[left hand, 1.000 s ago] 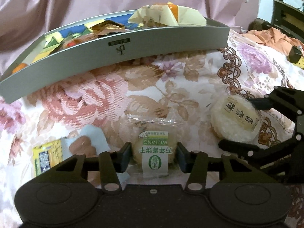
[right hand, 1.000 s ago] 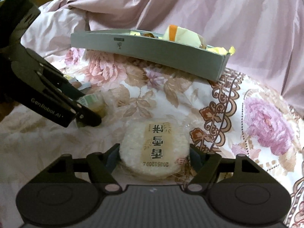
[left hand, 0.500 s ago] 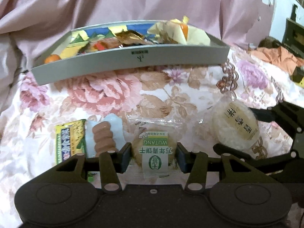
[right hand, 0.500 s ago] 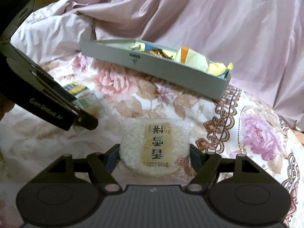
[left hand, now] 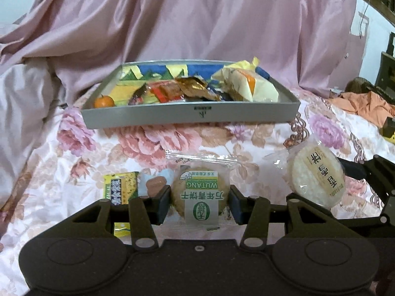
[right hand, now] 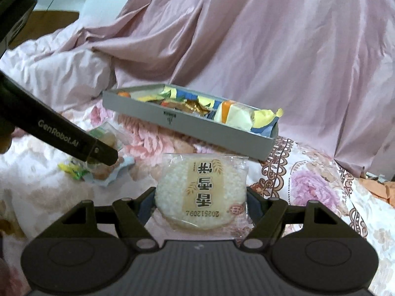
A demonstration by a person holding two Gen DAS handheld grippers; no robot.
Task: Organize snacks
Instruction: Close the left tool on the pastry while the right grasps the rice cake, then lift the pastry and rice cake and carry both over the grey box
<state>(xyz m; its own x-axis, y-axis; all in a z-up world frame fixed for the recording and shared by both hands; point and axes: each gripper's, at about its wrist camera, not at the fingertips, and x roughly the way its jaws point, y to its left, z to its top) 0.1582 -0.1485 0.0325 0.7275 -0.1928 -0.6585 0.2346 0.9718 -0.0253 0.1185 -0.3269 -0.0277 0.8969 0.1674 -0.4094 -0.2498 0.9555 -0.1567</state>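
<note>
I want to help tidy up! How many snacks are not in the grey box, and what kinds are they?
Round biscuit with green label: 1
Round rice cracker: 1
Yellow packet: 1
Brown snack in a blue wrapper: 1
Total: 4

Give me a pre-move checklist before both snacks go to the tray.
1. Left claw shut on the biscuit: ok.
2. Right claw shut on the rice cake: ok.
3. Both snacks off the floral cloth: ok.
4. Free room in the tray: ok, bare floor near the orange, left side.
5. Claws apart from each other: ok, a gap shows in the left view.
6. Grip firmness through the wrappers: cannot tell.
</note>
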